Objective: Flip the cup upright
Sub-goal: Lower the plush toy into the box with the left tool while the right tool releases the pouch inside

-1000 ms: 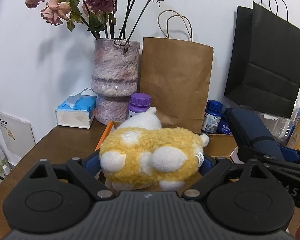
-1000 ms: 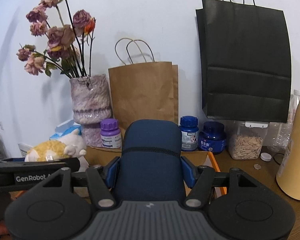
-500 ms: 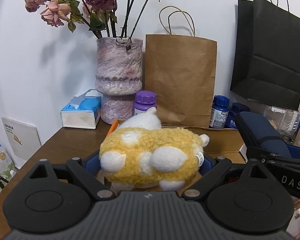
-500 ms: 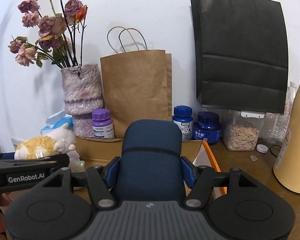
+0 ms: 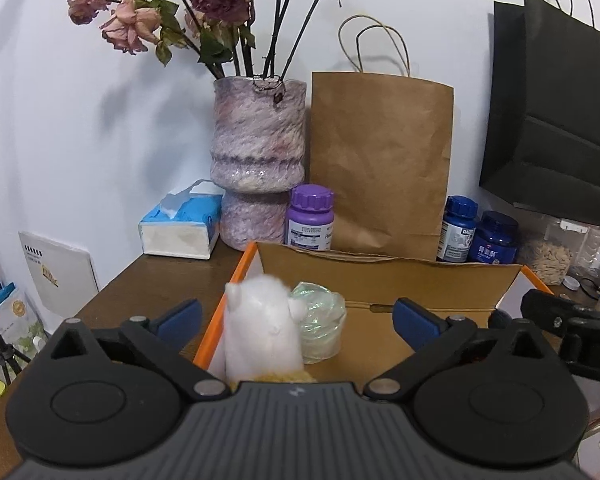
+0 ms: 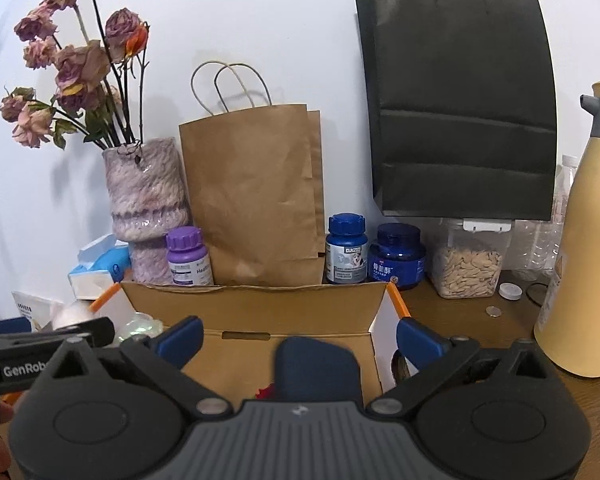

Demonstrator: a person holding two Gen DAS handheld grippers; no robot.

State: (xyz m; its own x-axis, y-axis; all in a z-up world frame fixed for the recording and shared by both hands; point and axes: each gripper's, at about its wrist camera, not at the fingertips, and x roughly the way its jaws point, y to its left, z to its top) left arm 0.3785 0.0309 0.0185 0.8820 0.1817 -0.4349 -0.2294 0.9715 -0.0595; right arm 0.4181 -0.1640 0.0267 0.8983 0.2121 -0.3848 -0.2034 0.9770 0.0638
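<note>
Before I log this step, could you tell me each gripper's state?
Left gripper: open, just released, plush toy loose.
Right gripper: open, just released, blue pouch loose.

"GenRob" in white on the left gripper point(image 6: 40, 360) body, cut off; "D" on the right gripper point(image 5: 572, 336) body; "DJCPET"-like print on blue-capped bottle point(image 6: 346, 254), unsure
</note>
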